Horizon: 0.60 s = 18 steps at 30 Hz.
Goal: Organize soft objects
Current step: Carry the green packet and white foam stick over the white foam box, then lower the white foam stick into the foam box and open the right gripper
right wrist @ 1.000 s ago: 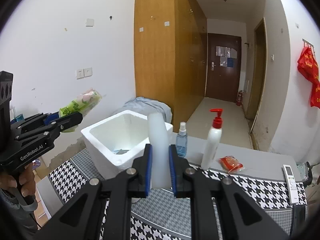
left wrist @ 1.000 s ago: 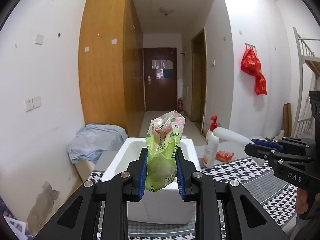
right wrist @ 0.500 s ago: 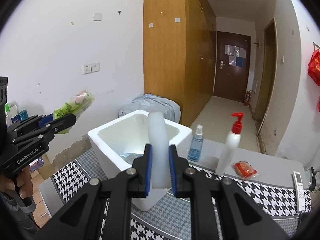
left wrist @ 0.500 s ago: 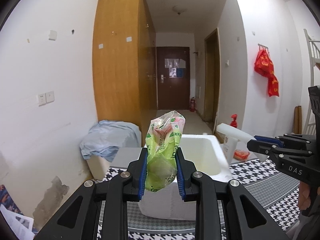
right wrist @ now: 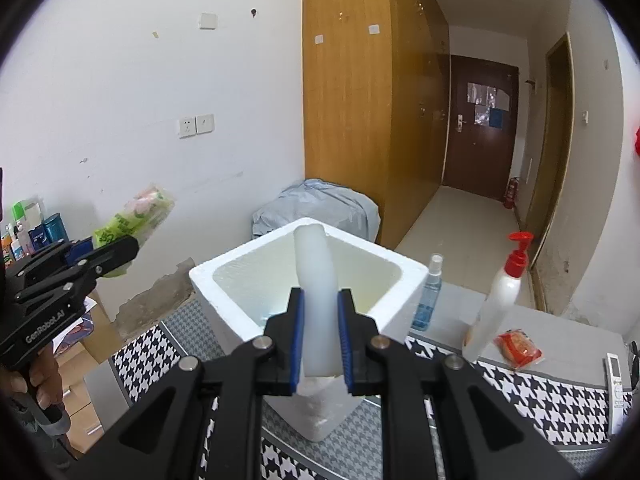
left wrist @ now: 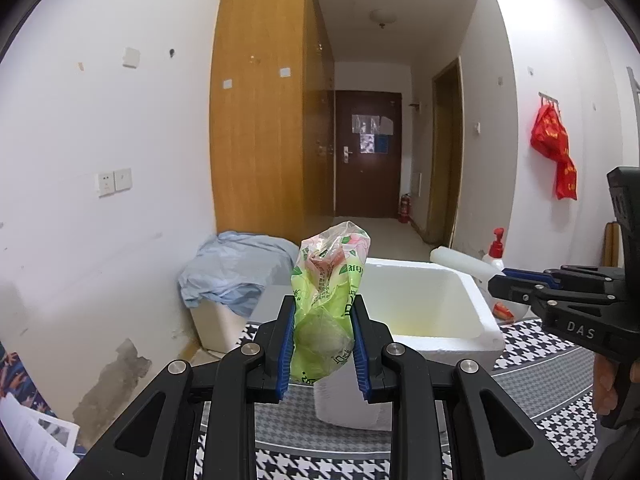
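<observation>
We see even, soft indoor light and faint shadows. The ceiling lamp [left wrist: 382, 18] looks unlit. Strong fisheye bends walls, with black vignette in all corners. Focus is sharp mid-frame and softer toward the edges. No glare; mild warm cast on the wardrobe [right wrist: 360, 120].

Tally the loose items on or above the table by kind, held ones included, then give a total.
Bottles: 2, pump bottle and blue spray bottle
Soft items held: 2, green bag in left gripper, white foam piece in right gripper
Foam boxes: 1
Red packets: 1
Remotes: 1
Total: 7
</observation>
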Each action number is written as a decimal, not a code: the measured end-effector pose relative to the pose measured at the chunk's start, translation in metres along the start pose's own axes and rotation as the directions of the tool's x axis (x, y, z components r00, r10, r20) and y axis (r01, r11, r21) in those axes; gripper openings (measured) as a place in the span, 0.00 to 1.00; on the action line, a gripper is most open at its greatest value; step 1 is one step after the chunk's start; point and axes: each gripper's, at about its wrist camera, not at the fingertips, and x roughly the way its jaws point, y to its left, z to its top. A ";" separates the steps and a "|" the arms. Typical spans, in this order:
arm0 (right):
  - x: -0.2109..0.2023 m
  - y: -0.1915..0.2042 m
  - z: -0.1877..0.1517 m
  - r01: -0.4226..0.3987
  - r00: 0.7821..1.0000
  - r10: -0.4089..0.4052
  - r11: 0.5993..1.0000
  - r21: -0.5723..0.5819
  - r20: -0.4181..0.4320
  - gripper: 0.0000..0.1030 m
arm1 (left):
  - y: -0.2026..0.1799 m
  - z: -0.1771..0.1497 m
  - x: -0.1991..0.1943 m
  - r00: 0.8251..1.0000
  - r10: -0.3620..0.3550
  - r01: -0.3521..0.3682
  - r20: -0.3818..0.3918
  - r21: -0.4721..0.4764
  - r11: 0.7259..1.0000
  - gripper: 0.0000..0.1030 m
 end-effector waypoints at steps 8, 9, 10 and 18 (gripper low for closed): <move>0.011 0.005 0.004 -0.016 1.000 0.016 1.000 0.004 -0.003 0.19 | 0.009 -0.004 -0.003 1.000 0.022 -0.022 -0.006 -0.009 1.000 0.26; 0.013 0.006 0.004 -0.015 1.000 0.015 1.000 0.002 -0.007 0.19 | 0.010 -0.004 -0.004 1.000 0.024 -0.024 -0.005 -0.011 1.000 0.26; 0.014 0.007 0.004 -0.011 1.000 0.011 1.000 0.000 -0.009 0.19 | 0.010 -0.005 -0.005 1.000 0.025 -0.025 -0.004 -0.013 1.000 0.26; 0.027 0.015 0.005 0.002 1.000 -0.002 1.000 -0.020 -0.022 0.19 | 0.015 -0.008 -0.009 1.000 0.026 -0.026 0.001 -0.029 0.999 0.26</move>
